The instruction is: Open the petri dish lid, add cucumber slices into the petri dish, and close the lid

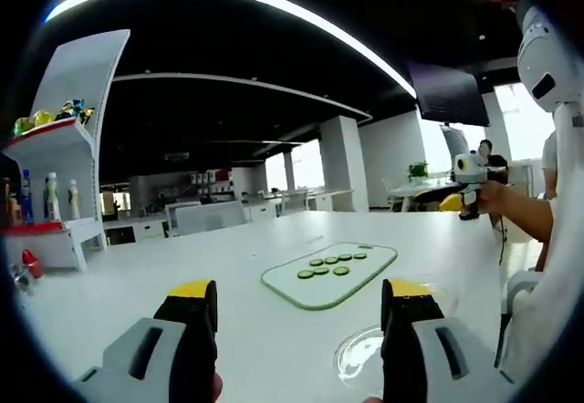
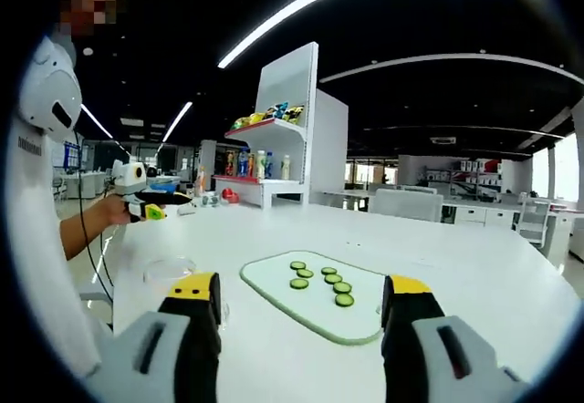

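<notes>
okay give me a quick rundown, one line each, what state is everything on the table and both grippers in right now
Petri dish: on the table, lid apparently still on.
Cucumber slices: lying loose on the board, none in the dish.
Cutting board: flat on the table.
Left gripper: open, empty.
Right gripper: open, empty.

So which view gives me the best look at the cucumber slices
The right gripper view: the cucumber slices sit nearer on the cutting board, each distinct. In the left gripper view the same slices look smaller and bunched.
</notes>
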A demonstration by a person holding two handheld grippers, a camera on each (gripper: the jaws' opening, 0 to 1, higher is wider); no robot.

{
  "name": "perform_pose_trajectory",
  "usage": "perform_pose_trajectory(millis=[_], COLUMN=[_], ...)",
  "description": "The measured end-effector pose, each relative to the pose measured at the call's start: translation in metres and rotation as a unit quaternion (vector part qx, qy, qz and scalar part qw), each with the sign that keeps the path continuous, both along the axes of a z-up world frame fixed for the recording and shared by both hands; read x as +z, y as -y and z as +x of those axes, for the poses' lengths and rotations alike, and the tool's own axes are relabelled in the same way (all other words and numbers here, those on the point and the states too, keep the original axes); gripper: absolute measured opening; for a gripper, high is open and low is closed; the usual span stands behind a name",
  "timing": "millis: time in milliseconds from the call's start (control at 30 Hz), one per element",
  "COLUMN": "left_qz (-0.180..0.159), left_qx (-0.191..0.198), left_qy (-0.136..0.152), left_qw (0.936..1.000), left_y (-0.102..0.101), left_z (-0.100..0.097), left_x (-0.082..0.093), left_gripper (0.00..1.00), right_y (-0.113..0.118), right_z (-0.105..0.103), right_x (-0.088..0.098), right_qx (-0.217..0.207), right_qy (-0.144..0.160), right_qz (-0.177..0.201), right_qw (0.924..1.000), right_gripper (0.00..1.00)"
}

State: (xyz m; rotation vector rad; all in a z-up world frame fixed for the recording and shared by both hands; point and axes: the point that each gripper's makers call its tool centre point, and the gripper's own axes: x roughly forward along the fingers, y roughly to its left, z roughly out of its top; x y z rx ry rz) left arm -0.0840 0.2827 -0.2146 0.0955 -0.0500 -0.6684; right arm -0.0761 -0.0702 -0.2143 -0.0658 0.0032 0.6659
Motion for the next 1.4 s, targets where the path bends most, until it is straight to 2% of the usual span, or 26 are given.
perform_pose_trajectory(millis=[100, 400, 1000, 1400], left_qz=[-0.004, -0.007, 0.000, 0.002], left_qx=[0.004, 0.007, 0.011, 0.012], left_qy=[-0.004, 0.000, -0.006, -0.006], left_qw=[1.0000, 1.0000, 0.9999, 0.9999], left_y=[-0.003, -0.007, -0.013, -0.015], left_z=[-0.004, -0.009, -0.013, -0.017], left_x=[-0.004, 0.001, -0.004, -0.004], left_gripper=[0.73, 0.74, 0.74, 0.74], right_y=[0.018, 0.058, 0.074, 0.073], right_z=[-0.004, -0.020, -0.035, -0.034], right_x=[-0.002, -0.012, -0.018, -0.005], right_qx=[-0.021, -0.069, -0.095, -0.094], right_qy=[-0.001, -0.004, -0.011, -0.005], right_qz=[0.008, 0.023, 0.025, 0.019], right_qw=[0.9997, 0.9973, 0.9951, 0.9954], right_gripper=[0.71, 0.71, 0.71, 0.71])
